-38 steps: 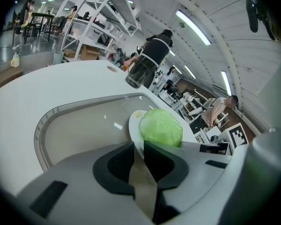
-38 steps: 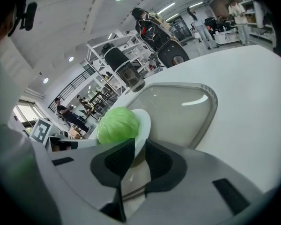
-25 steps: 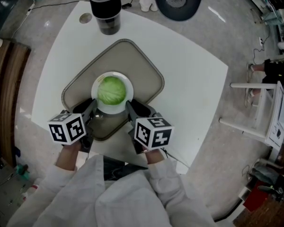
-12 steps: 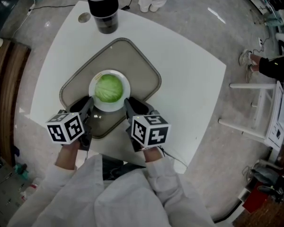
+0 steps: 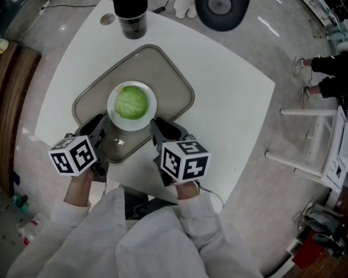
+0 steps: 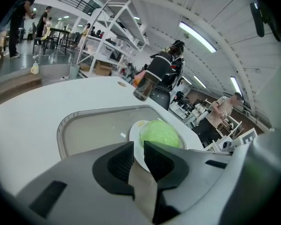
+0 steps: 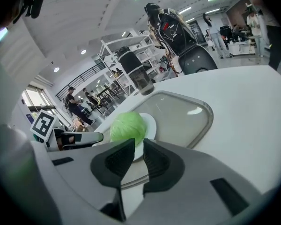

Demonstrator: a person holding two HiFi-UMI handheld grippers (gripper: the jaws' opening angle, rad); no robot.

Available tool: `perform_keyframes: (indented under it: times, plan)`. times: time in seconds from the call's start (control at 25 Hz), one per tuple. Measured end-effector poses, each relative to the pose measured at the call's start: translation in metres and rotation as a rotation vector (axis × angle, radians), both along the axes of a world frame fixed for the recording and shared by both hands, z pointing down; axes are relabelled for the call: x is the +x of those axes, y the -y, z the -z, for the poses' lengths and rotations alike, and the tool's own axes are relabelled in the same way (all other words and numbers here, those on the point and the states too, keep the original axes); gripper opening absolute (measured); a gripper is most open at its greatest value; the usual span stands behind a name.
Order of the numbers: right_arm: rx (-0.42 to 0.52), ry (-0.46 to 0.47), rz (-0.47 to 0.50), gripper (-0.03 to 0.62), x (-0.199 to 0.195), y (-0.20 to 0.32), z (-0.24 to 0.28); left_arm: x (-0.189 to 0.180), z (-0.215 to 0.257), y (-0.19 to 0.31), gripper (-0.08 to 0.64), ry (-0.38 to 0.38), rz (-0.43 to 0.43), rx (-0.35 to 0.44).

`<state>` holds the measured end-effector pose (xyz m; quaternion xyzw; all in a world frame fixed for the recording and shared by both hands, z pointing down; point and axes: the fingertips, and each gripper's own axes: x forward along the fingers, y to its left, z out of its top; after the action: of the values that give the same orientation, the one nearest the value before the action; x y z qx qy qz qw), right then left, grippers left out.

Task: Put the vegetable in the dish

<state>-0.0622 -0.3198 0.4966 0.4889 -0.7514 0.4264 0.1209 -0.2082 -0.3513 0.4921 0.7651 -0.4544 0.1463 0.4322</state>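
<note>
Just square-marker cubes (image 5: 186, 161) near dish (image 5: 112, 106)

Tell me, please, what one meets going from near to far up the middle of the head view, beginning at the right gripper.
right gripper → white dish holding the cabbage → tray's far end → black tumbler
</note>
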Motion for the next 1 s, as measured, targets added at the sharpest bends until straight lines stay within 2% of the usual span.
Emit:
perform_keyframes:
  times: [0.24,0.6,0.8,1.0]
  plan:
    - [0.101,0.03,0.039,0.061,0.013,-0.015,0.036,0.026,0.025,-0.028,0.055,-0.04,0.017,0.048]
    - [0.178,0.05,0.12,0.035,0.036,-0.063,0.074,0.089,0.067,-0.08,0.05,-0.142,-0.049,0.158]
    - [0.224,0.078,0.179,0.022,0.05,-0.1,0.095,0.118,0.088,-0.119,0.015,-0.13,-0.085,0.227]
    - [0.282,0.086,0.209,0.018,0.073,-0.143,0.112,0.15,0.11,-0.169,0.012,-0.137,-0.109,0.287]
